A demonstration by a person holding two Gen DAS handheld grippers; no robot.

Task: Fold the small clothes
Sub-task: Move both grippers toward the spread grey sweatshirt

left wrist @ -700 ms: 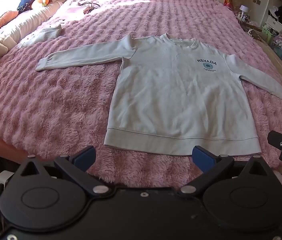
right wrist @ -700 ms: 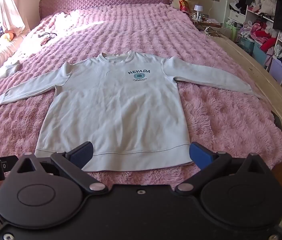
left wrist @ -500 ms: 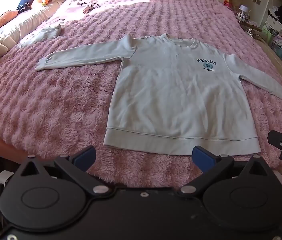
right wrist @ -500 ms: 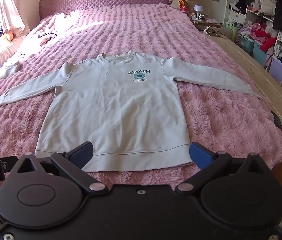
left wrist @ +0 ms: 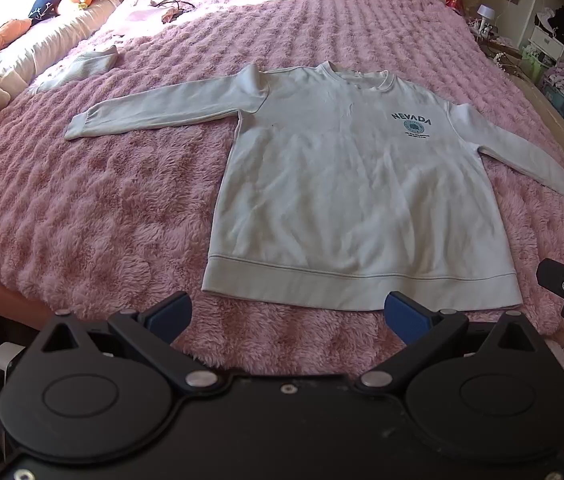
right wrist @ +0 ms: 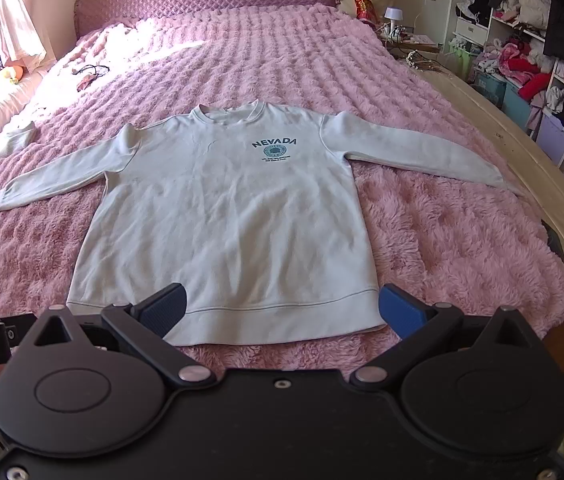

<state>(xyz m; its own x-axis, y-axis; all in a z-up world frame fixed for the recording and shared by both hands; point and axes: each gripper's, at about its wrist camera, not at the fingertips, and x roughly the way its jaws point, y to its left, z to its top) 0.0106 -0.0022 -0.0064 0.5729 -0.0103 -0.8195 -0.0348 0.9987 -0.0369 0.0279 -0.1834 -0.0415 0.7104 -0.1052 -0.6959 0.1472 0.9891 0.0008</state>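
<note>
A pale grey-green sweatshirt [left wrist: 354, 184] with a dark "NEVADA" print lies flat and face up on the pink fluffy bedspread [left wrist: 101, 208], both sleeves spread out sideways. It also shows in the right wrist view [right wrist: 225, 216]. My left gripper [left wrist: 288, 316] is open and empty, just short of the hem at the bed's near edge. My right gripper [right wrist: 282, 308] is open and empty, hovering at the hem's right half. Neither touches the cloth.
A small folded pale garment [left wrist: 81, 66] lies at the bed's far left. Pillows and soft toys [left wrist: 9, 36] line the left side. A wooden bed frame [right wrist: 538, 184] and cluttered shelves [right wrist: 530, 40] stand on the right. A cable [right wrist: 89, 72] lies near the headboard.
</note>
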